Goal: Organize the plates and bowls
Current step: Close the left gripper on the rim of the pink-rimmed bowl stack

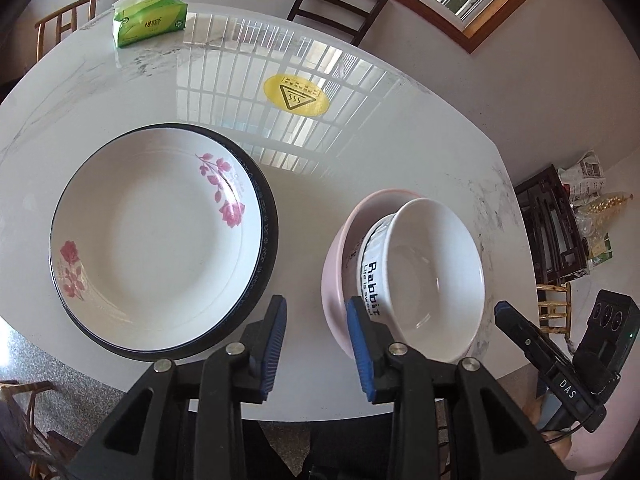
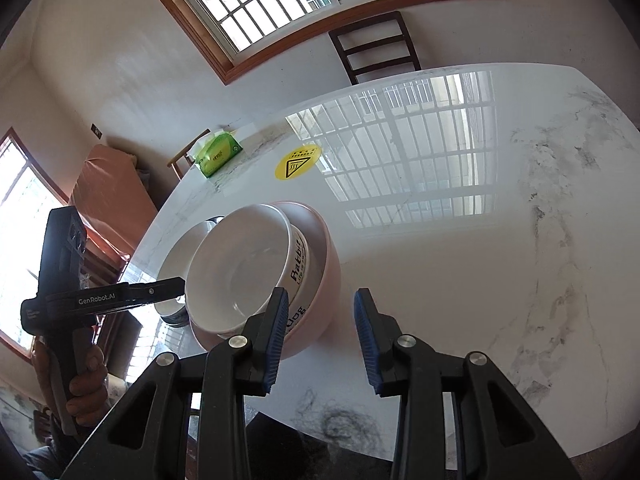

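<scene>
A white plate with pink roses (image 1: 160, 236) lies stacked on a dark-rimmed plate (image 1: 269, 216) at the table's left. A white "Rabbit" bowl (image 1: 434, 276) sits tilted inside a pink bowl (image 1: 334, 276) to its right; both show in the right wrist view, white (image 2: 240, 268) in pink (image 2: 324, 280). My left gripper (image 1: 318, 344) is open and empty above the table between plates and bowls. My right gripper (image 2: 320, 336) is open and empty, its left finger just in front of the pink bowl; it also shows in the left wrist view (image 1: 532, 340).
A green tissue pack (image 1: 150, 22) lies at the far table edge and a yellow warning sticker (image 1: 296, 94) at mid-table. Dark chairs (image 1: 338, 4) stand beyond the white marble table (image 1: 420, 148). Clutter and a dark rack (image 1: 556, 224) stand right of the table.
</scene>
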Tool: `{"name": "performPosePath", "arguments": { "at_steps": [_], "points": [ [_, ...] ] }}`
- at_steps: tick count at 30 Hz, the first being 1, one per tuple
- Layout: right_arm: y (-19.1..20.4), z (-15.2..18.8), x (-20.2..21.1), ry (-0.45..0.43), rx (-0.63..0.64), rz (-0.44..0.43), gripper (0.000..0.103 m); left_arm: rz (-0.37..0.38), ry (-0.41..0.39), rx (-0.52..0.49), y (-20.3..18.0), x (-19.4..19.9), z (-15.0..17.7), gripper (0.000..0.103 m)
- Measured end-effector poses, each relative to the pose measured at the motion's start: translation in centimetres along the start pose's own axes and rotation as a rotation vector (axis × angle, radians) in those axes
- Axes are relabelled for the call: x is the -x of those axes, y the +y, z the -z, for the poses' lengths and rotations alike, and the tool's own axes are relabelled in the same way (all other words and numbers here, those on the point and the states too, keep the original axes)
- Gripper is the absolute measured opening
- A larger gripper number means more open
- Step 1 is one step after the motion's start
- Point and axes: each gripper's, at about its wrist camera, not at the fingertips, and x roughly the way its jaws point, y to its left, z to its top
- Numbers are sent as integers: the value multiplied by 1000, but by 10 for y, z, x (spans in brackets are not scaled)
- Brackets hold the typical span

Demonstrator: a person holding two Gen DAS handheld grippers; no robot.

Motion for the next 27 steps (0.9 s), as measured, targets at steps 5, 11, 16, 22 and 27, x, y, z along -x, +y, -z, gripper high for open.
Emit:
{"name": "performPosePath", "arguments": {
  "at_steps": [5,11,16,22,27],
  "points": [
    [-1,-6,-13,56,-24,-3,33,32,41,35,2,-9,-7,35],
    [-4,-12,-20,107,-22,19,33,4,64,36,2,-15,-13,35],
    [-9,-17,-31,178,-46,21,27,-77,61,1,-5,-17,-13,44],
    [-5,-25,-39,233,-19,53,23,-156,67,-49,-18,-21,-12,48],
    [0,-28,-53,308,-3,74,20,-173,69,-44,-19,-24,-10,48]
  ]
}}
